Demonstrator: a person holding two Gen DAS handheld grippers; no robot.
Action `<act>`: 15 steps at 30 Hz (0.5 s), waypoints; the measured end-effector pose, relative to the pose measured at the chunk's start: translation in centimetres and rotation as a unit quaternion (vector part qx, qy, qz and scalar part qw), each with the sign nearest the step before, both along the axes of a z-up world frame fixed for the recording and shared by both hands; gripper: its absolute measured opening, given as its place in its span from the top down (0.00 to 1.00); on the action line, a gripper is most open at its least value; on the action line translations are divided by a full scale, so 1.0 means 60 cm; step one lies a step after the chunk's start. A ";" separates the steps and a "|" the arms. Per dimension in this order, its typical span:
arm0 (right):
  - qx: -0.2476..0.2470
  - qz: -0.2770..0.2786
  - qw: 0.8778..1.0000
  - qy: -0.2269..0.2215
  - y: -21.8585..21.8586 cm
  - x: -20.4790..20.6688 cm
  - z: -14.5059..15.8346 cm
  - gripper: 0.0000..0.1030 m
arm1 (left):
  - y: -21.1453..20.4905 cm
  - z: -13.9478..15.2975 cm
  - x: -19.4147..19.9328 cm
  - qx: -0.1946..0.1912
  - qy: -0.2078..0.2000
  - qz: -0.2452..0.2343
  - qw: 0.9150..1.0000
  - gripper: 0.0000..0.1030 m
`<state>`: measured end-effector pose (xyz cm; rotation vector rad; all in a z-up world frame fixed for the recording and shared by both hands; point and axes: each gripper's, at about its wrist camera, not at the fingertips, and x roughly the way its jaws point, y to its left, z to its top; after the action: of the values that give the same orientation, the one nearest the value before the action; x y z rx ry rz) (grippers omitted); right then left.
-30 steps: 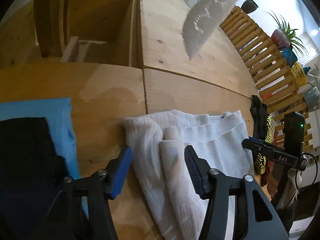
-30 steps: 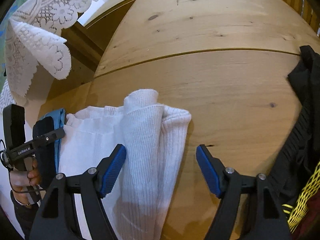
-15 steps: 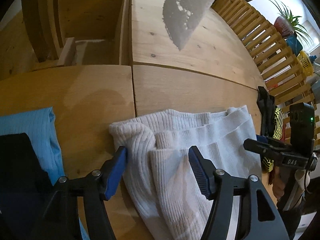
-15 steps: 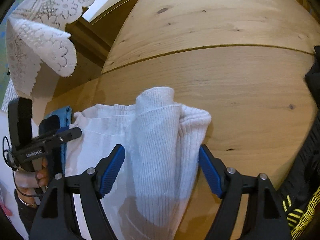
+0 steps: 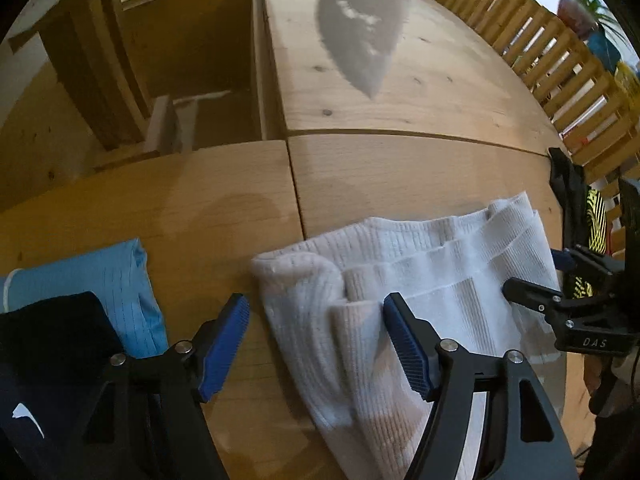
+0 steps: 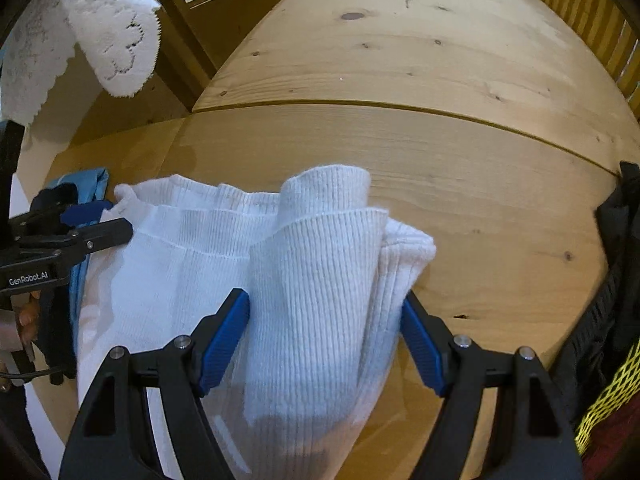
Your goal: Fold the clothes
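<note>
On the wooden counter (image 5: 400,168), the left claw (image 5: 316,344) is opening astride the white ribbed garment (image 5: 420,272), its near end cut off below; the right claw (image 6: 326,336) brackets its folded edge unpinched, blue cloth (image 5: 100,288) alongside.

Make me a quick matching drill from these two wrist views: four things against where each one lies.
Things:
1. white knit garment
2. light blue garment
3. black and yellow clothes
4. lace cloth

Places:
a. hanging above the table's far side
b. under a dark garment, left of the white one
c. table's right edge
d. between both grippers' fingers

Pairs: 1-d, 2-b, 3-c, 4-a
</note>
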<state>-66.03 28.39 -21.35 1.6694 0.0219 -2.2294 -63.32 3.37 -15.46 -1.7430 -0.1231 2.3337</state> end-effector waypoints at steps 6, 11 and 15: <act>0.015 0.004 1.000 0.008 -0.009 0.000 0.000 0.28 | 0.029 -0.015 -0.007 -0.009 0.001 -0.018 1.000 0.28; 0.010 0.019 0.999 0.038 -0.026 0.012 0.004 0.65 | 0.057 -0.009 0.011 -0.014 0.041 -0.062 0.997 0.52; 0.000 0.030 0.998 0.056 -0.037 0.027 0.009 0.73 | 0.071 0.001 0.029 0.014 0.057 -0.092 0.994 0.73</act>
<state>-64.43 26.15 -20.82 1.5211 0.0989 -2.2751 -61.58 7.63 -15.40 -1.5350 0.0225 2.2789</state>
